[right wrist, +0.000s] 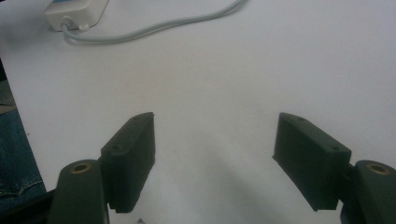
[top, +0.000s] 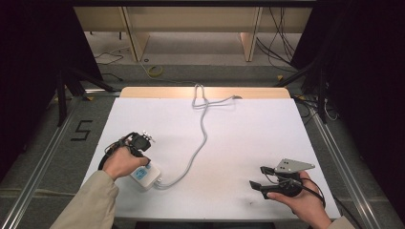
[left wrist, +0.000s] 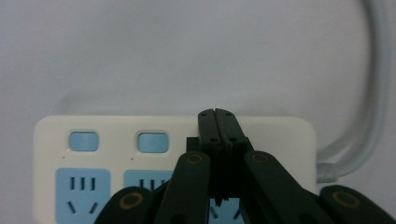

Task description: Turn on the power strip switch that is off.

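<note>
In the high view the left gripper [top: 147, 165] sat at abt 8 o'clock on the white table [top: 248, 138], held in the person's left hand [top: 123, 162], tips down on the white power strip [top: 145, 175] w/ blue sockets. The strip lay near the table's front-left edge, its grey cable [top: 203, 138] running off toward 12 o'clock, looping near the far edge. In the left gripper view that gripper [left wrist: 217, 115] had its jaws pressed fully together, no gap btwn them, nothing clamped; the tips stood over the strip [left wrist: 271, 135] just at 3 o'clock of the two blue switch buttons [left wrist: 152, 142], above the third socket from the left, which the jaws mostly hid. Whether the tips actually touched the strip's face couldn't be told. The cable [left wrist: 378, 84] curved up the right side of that view from the strip's end. The right gripper [top: 261, 176] was at abt 4 o'clock on the table, in the right hand [top: 303, 202], well apart from the strip, grey three-cornered plate [top: 293, 165] on top, jaws pointing toward 9 o'clock. In the right gripper view it [right wrist: 215, 140] was spread wide, holding nothing, bare table btwn the jaws; the strip [right wrist: 74, 11] and cable [right wrist: 159, 28] lay far off at 11 o'clock.
</note>
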The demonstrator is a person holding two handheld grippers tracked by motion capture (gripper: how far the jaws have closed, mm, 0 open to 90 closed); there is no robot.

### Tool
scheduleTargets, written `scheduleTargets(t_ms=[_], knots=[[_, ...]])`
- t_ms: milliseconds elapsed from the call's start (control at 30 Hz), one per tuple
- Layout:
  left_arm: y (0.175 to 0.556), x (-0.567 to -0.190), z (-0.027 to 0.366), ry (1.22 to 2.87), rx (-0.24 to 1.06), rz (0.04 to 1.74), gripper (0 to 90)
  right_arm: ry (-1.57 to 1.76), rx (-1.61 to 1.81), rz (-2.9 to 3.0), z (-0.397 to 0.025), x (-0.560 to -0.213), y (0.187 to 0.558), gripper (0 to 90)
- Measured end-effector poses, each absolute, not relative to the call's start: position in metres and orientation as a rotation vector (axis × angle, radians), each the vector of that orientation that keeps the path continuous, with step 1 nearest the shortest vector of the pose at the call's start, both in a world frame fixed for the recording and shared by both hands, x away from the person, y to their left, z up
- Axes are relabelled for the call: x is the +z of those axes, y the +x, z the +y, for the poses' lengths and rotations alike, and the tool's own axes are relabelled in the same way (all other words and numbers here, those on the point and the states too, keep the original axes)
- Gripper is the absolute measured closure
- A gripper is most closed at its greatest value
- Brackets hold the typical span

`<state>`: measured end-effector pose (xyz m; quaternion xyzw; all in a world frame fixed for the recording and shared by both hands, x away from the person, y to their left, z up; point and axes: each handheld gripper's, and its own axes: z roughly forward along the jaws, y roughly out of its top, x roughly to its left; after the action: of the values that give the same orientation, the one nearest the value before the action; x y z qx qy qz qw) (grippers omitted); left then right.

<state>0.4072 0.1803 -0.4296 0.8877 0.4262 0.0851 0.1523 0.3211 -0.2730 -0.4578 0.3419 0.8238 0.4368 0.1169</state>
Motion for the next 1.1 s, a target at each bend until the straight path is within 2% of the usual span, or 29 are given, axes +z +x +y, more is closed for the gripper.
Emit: scheduleTargets(t_ms=[1100], knots=[[0.4084, -0.434, 0.1728, 2.626, 0.244, 1.223, 90.0, 1.002, 1.274, 2.411, -0.2735, -0.4571, 0.3204, 29.8]])
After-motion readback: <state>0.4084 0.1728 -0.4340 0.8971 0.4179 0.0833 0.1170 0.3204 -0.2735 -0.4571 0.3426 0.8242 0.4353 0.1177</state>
